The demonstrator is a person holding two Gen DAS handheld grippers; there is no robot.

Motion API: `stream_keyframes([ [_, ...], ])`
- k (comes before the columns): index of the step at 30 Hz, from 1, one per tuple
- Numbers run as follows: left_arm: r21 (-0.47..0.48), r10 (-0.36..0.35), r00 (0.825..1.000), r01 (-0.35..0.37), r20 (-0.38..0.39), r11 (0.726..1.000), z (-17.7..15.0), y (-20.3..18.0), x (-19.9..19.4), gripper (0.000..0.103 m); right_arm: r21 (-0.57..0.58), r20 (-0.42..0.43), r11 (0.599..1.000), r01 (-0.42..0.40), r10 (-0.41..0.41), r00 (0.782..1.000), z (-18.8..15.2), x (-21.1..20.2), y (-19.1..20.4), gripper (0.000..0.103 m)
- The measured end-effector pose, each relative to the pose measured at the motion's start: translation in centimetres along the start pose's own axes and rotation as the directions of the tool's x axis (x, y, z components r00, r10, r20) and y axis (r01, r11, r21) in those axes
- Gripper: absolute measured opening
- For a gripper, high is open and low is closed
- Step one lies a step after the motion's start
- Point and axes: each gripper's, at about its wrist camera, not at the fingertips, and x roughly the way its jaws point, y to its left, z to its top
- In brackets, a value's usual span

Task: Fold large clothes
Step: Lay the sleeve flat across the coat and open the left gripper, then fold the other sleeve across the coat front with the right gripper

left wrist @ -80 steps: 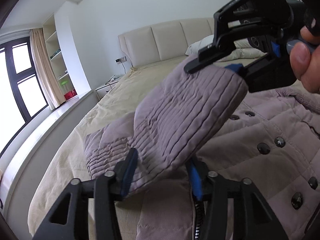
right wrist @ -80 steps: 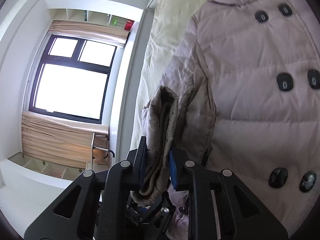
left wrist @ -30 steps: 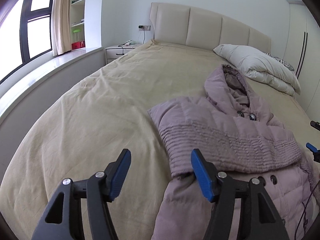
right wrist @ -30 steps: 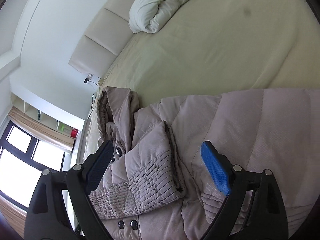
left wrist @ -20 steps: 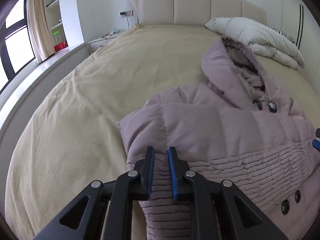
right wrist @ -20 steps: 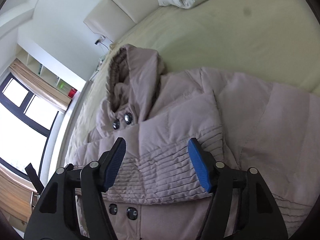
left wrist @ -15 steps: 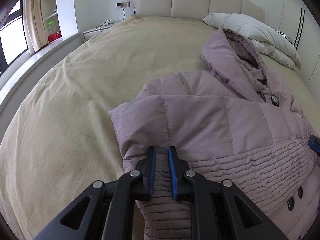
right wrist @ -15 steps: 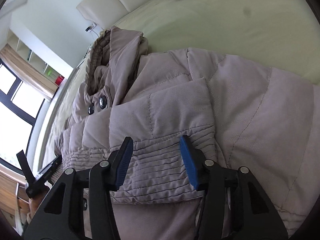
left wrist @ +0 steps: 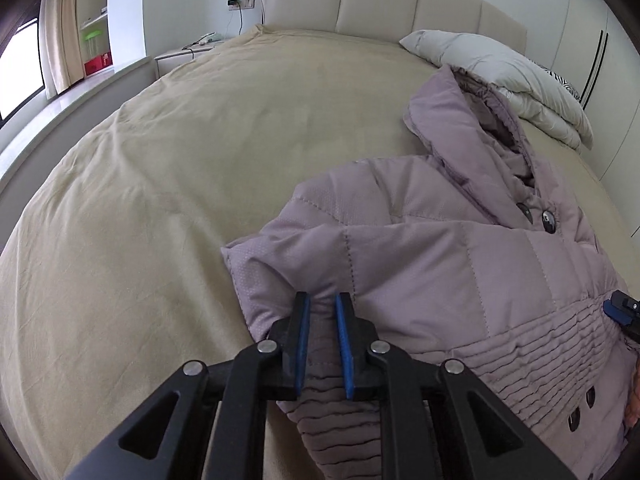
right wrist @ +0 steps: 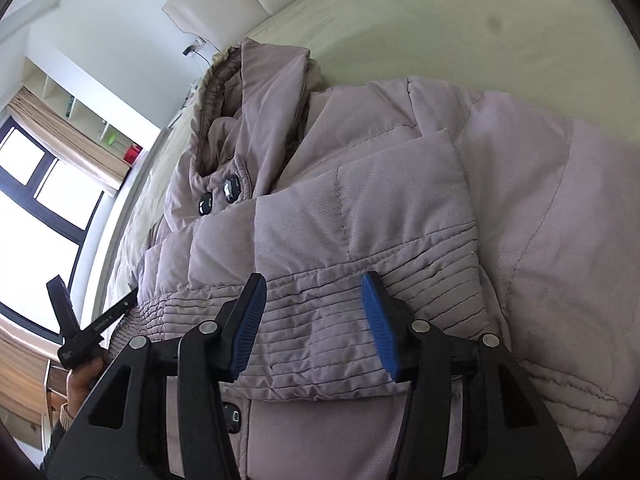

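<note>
A mauve quilted hooded jacket (left wrist: pixel 460 280) lies face up on the beige bed (left wrist: pixel 160 180), one sleeve folded across its chest. My left gripper (left wrist: pixel 322 300) is shut on a pinch of fabric at the jacket's left edge, where the folded sleeve bends. In the right wrist view the ribbed cuff (right wrist: pixel 320 320) of that sleeve lies between the blue pads of my right gripper (right wrist: pixel 312 280), which press in on its bunched fabric at a medium width. The left gripper (right wrist: pixel 92 328) also shows at the far left, and the right gripper's tip (left wrist: pixel 622 312) at the right edge.
White folded bedding (left wrist: pixel 500 76) lies at the head of the bed by the padded headboard (left wrist: pixel 380 0). A nightstand (left wrist: pixel 180 54), window ledge and shelves stand on the left. A person's hand (right wrist: pixel 84 380) holds the left gripper. The jacket's hood (right wrist: pixel 240 92) points to the headboard.
Both grippers came down from above the bed onto the jacket. The left jaws went from wide open to shut on its edge; the right jaws narrowed onto the sleeve cuff.
</note>
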Motion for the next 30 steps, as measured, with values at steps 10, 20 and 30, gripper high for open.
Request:
stream_keyframes([
  [10, 0.109, 0.028, 0.999, -0.033, 0.043, 0.993, -3.8, -3.6, -2.7, 0.016, -0.001, 0.004, 1.000, 0.018, -0.018, 1.000, -3.1, -2.2, -0.6, 0.061],
  [20, 0.150, 0.013, 0.985, -0.039, 0.174, 0.988, -4.9, -6.5, -10.5, 0.067, 0.121, 0.174, 0.991, -0.055, 0.034, 0.984, -6.4, -12.6, -3.3, 0.061],
  [30, 0.209, -0.121, 0.984, 0.091, 0.134, 0.974, -11.9, -12.2, -15.0, 0.075, 0.681, 0.336, 0.725, -0.101, -0.187, 0.923, -20.9, -27.2, -21.5, 0.061],
])
